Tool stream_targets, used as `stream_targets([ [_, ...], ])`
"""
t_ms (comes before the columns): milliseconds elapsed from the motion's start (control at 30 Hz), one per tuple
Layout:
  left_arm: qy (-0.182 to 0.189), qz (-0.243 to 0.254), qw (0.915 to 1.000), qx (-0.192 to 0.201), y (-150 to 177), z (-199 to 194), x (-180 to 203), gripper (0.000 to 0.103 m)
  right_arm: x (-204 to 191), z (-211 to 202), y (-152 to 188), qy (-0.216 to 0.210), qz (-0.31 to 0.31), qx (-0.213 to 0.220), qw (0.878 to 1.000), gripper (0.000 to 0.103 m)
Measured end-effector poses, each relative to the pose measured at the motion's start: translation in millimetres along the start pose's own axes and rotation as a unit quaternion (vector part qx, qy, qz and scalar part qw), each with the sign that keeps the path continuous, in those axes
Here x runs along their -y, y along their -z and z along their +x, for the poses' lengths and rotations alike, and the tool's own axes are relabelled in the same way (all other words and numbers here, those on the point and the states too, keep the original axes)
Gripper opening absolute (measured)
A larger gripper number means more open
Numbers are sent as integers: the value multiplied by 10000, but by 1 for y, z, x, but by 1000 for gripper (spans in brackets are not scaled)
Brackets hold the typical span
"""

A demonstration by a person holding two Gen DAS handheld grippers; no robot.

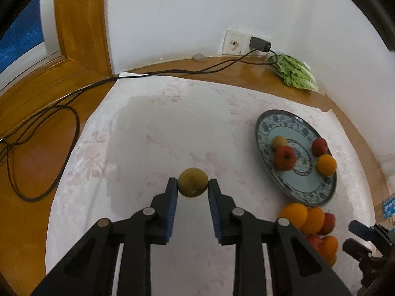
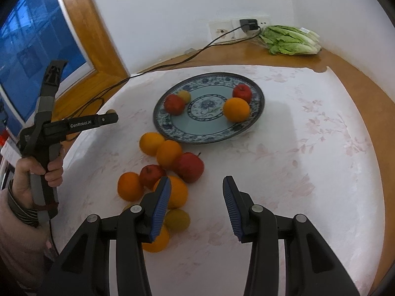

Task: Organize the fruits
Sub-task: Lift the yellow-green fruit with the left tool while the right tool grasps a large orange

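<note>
The yellow-green fruit point(image 1: 192, 182) sat clenched between the left gripper point(image 1: 193, 188)'s blue pads, lifted clear of the pale floral cloth point(image 1: 153, 128). The plate point(image 1: 267, 128) lay off to that gripper's right, holding four fruits already. The right gripper point(image 2: 196, 188) hovered released and empty, just beside the loose pile of fruit point(image 2: 170, 156). Wooden table, white wall, lettuce point(image 2: 291, 40) in the corner.

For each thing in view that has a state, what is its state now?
Left gripper: shut on a yellow-green fruit, held above the cloth.
Right gripper: open, holds nothing.
Plate: holds four fruits, two red, one orange, one yellow.
Fruit pile: loose on the cloth beside the plate.
Charger: plugged into the wall socket.
Lettuce: in a clear wrapper, lying by the wall.
</note>
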State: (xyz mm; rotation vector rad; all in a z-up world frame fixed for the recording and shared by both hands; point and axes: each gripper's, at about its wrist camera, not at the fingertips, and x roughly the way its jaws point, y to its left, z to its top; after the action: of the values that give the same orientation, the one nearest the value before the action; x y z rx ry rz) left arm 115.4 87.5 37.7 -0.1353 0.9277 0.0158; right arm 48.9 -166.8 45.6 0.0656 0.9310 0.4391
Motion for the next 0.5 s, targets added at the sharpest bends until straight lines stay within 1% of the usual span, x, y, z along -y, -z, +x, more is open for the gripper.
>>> stream_targets([
  [200,123,-79,9999,-34,17,-15,8,26,-12,0,4,-141,-213,-24,9997,45],
  [500,240,-160,9996,-83,37,-27,14,26,-23,8,10,-165,-426,-173,9988,45],
])
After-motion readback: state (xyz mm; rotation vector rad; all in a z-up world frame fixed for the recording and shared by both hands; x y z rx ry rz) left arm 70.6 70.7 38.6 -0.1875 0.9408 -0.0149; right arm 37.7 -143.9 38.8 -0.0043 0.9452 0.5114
